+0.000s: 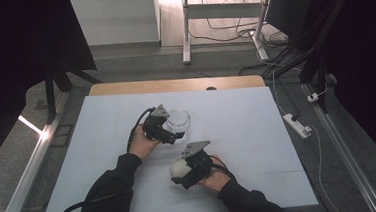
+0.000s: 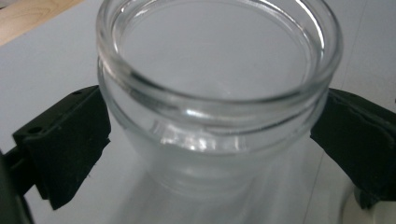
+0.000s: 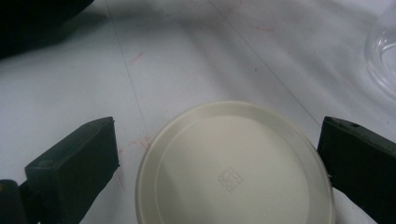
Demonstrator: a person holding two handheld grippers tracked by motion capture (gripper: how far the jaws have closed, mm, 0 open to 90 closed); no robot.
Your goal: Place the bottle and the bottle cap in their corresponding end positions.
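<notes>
Glass jar (image 2: pixel 215 107): open, upright on counter (image 1: pixel 258 131), clamped by left gripper (image 1: pixel 163 127). Cream lid (image 3: pixel 233 168): flat nearby, between right gripper's (image 1: pixel 188 175) spread jaws, ungripped. Lidding apparently pending.

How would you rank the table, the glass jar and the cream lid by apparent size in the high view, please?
1. Table, by far the largest.
2. Glass jar.
3. Cream lid, partly hidden by the right claw, so its rank below the jar is unsure.

Left gripper (image 1: pixel 177 135) at glass jar (image 1: pixel 180 121); right gripper (image 1: pixel 179 177) at cream lid (image 1: pixel 180 169).
</notes>
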